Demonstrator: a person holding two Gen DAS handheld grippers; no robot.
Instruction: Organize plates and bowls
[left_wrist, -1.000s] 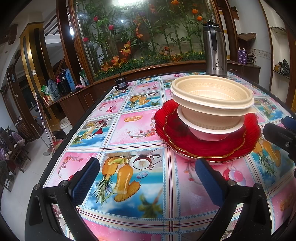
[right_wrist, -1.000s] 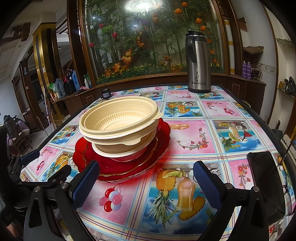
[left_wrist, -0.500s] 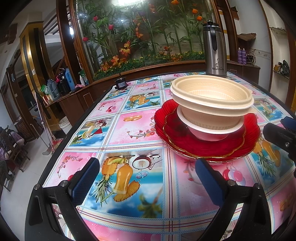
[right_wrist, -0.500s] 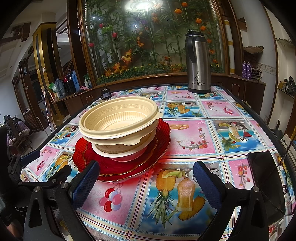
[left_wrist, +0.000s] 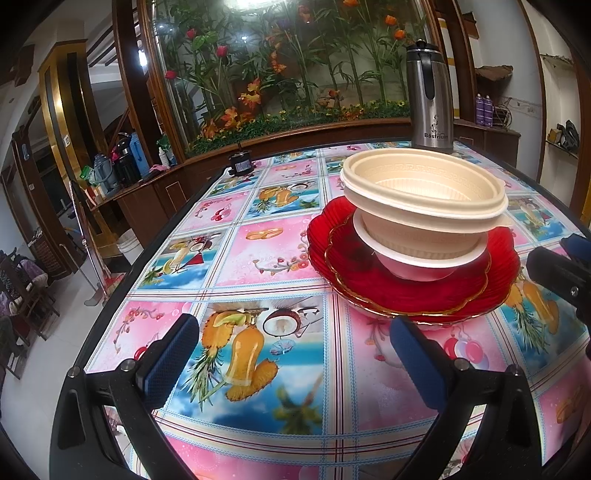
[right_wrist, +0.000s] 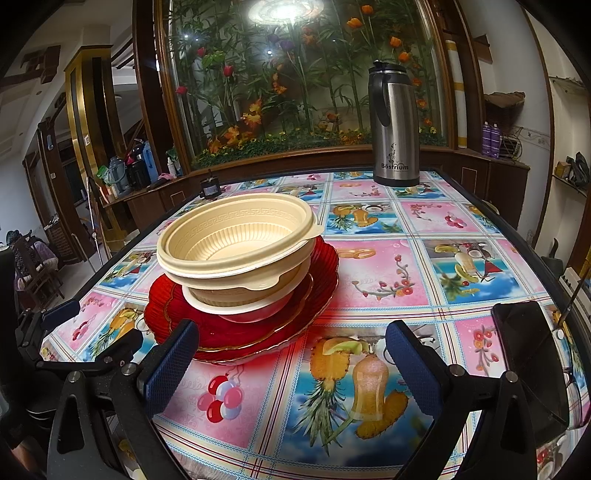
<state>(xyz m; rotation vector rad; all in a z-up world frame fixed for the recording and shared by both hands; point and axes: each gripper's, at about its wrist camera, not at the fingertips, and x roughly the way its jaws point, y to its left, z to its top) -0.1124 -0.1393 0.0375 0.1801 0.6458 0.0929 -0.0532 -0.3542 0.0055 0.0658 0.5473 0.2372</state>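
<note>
Stack on bench (left_wrist: 258, 254): 2 cream bowls (left_wrist: 424, 195) nested over a white bowl (left_wrist: 413, 264), all on red plates (left_wrist: 406, 295), approx. 2, edges overlap so count uncertain. Left gripper (left_wrist: 295, 365) and right gripper (right_wrist: 291, 365) both released, jaws wide apart, holding nothing, near the stack but not touching. Judged step: stacking appears complete or paused; next move, if any, calls for closing on a plate rim w/o tipping bowls. Hidden: plate undersides, lowest bowl's base. Steel flask (right_wrist: 393, 125) stands well apart at far edge; dark flat object (right_wrist: 532, 365), cut off, unidentifiable.
</note>
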